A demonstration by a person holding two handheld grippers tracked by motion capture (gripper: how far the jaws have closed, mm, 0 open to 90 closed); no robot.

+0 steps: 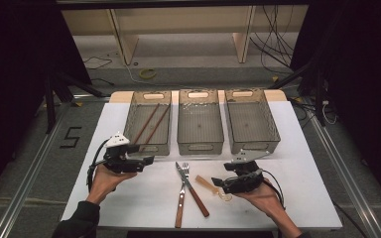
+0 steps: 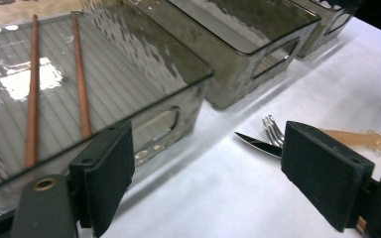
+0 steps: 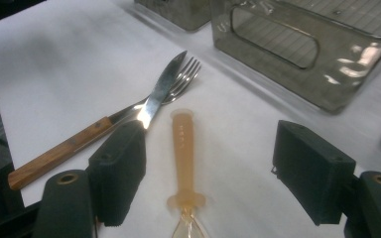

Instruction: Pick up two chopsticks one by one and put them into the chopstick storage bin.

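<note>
Leftmost, the left claw (image 1: 148,159) hangs open and empty by the bin (image 1: 138,144) holding two chopsticks (image 1: 151,123); knife (image 1: 190,188) and fork (image 1: 182,193) lie crossed mid-surface (image 1: 129,198); the right claw (image 3: 208,173), open, straddles the translucent spoon (image 3: 183,144).

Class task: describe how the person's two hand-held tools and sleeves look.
Both the left tool and right tool are black, each topped by a grey three-cornered plate and trailing a black cable. Their jaws are blocky, with flat dark pads. The left arm wears a dark sleeve.
</note>
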